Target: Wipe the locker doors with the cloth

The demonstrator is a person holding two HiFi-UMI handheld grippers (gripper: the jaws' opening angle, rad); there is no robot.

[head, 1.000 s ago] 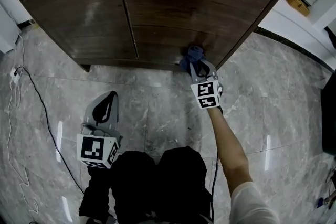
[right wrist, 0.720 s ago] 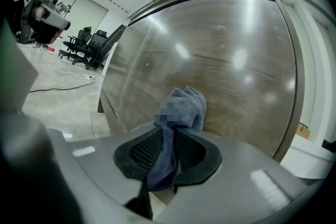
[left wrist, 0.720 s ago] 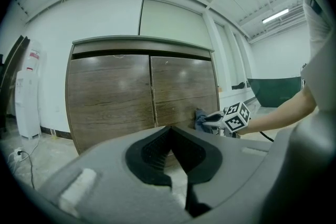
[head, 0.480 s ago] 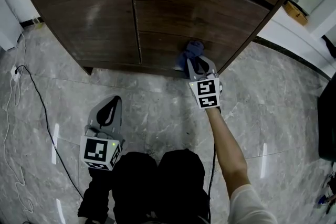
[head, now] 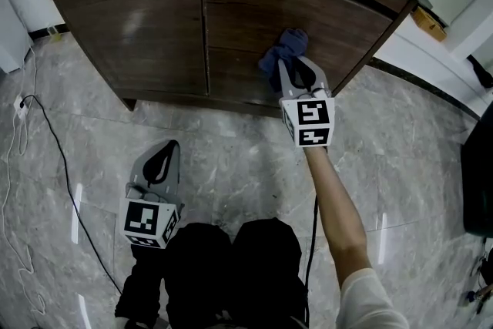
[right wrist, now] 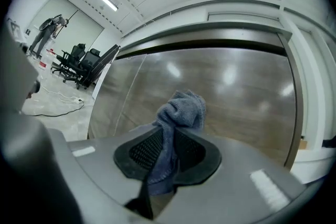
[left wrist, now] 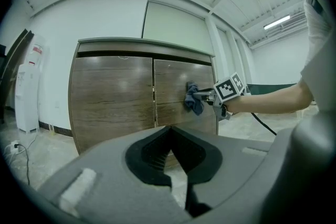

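While the right gripper (head: 297, 72) clamps a blue cloth (head: 282, 52) seemingly against the right locker door (head: 323, 15), the left gripper (head: 163, 149) hangs low, jaws closed on nothing.

The locker door (head: 308, 11) stands right against the cloth (head: 281, 54) in the right gripper (head: 296, 75), barring the way ahead; floor (head: 231, 154) lies open beneath and behind it. Ahead of the left gripper (head: 164, 150) the floor runs free to the locker; a cable (head: 68, 181) trails at its left

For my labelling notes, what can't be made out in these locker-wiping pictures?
- Head view: whether the bunched blue cloth touches the dark wooden locker door; the cloth covers that spot.
- Right gripper view: distant person, too small.
- Head view: right gripper fingertips, buried in cloth.
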